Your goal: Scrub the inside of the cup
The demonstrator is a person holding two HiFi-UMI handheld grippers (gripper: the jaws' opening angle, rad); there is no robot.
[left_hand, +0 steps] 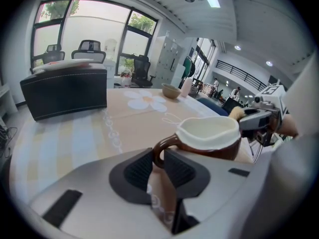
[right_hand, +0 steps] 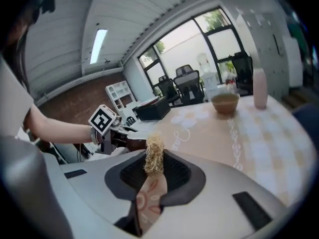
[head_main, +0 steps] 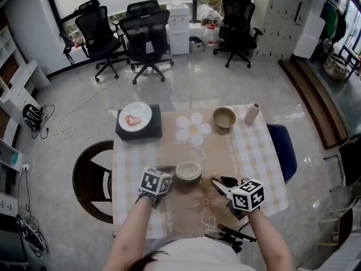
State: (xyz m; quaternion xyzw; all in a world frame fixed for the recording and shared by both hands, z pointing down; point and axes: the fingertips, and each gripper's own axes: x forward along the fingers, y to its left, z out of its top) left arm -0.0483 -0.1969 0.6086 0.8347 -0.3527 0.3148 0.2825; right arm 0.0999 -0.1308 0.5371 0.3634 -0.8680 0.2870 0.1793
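The cup [left_hand: 209, 138] is dark brown outside and cream-white inside. The scrubber [right_hand: 153, 156] is straw yellow. The left gripper [left_hand: 158, 166] and right gripper [right_hand: 153, 172] are pale grey with black ribbed pads [left_hand: 137, 171]. Their cubes [head_main: 155, 181] are white with black squares. The tablecloth [head_main: 169, 148] is tan down the middle with white flowers and looping lines, and has pale yellow-and-white checks at the sides. A black box [head_main: 138, 132] bears a white plate [head_main: 145, 110] marked with a pink heart. The bowl [head_main: 224, 117] is olive-tan, the bottle [head_main: 251, 113] pale pink, the chair [head_main: 285, 151] dark blue and the floor [head_main: 225, 78] glossy grey.
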